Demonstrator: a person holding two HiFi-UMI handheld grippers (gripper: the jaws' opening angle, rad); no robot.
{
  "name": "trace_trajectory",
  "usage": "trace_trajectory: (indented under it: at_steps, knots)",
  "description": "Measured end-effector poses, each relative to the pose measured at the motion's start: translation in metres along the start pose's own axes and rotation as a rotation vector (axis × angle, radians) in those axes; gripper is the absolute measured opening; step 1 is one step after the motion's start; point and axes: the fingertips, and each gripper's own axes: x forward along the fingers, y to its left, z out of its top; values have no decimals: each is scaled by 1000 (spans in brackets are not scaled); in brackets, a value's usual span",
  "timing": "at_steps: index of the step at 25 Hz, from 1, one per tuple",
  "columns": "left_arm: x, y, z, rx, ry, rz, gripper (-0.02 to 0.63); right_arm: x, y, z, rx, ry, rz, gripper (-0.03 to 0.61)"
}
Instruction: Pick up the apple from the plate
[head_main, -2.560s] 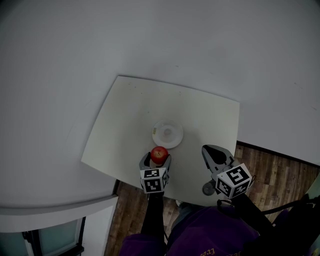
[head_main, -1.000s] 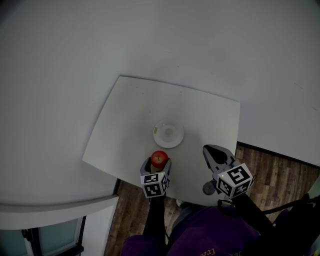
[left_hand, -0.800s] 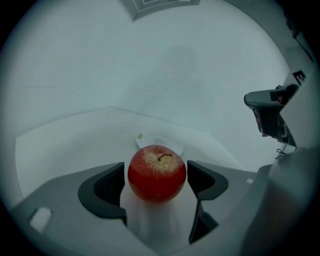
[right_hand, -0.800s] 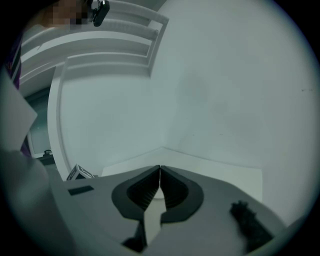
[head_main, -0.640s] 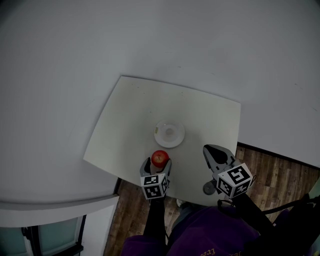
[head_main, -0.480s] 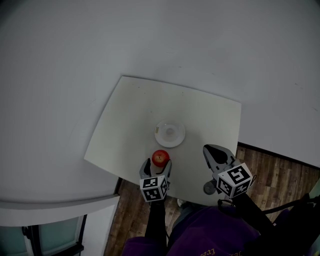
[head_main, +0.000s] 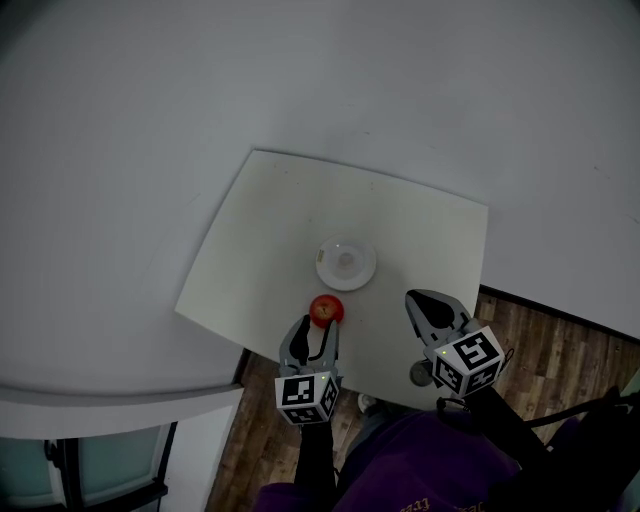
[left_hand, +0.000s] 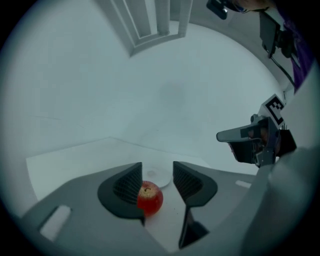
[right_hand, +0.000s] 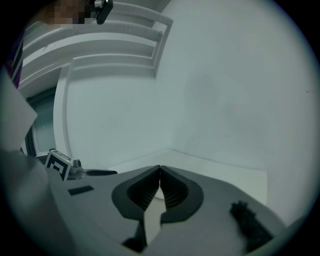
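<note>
The red apple (head_main: 326, 309) stands on the white table (head_main: 270, 230), just in front of the empty white plate (head_main: 346, 264). My left gripper (head_main: 313, 330) hovers behind and above the apple, apart from it. Its jaws have just been closing, a gap remains, and nothing is gripped between them. In the left gripper view the apple (left_hand: 151, 198) shows low, partly hidden behind the left jaw, with the plate (left_hand: 160, 176) beyond it. My right gripper (head_main: 428, 303) hangs over the table's near right part, its jaws pressed together and empty.
The table's near edge (head_main: 300, 345) runs under both grippers, with wooden floor (head_main: 540, 340) below and to the right. Pale walls surround the table on its far and left sides. A white shelf edge (head_main: 120, 400) lies at the lower left.
My left gripper has let go of the apple, drawn back toward the person and risen, and its jaws have narrowed. The apple stays on the table. The right gripper has not moved.
</note>
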Motion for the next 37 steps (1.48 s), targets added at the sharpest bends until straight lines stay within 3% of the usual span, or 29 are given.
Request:
trace_trajectory:
  at_steps: [2, 5, 15, 37]
  knots:
    - [-9, -4, 9, 12, -42, 1, 117, -1, 3, 1, -1, -5, 12, 11]
    - [-21, -6, 13, 27, -59, 33, 6, -3, 9, 3, -4, -12, 30, 11]
    - [-48, -8, 3, 11, -51, 103, 6, -7, 27, 8, -31, -30, 74, 11]
    - [-55, -14, 18, 27, -90, 122, 6, -11, 30, 10, -40, -42, 90, 11]
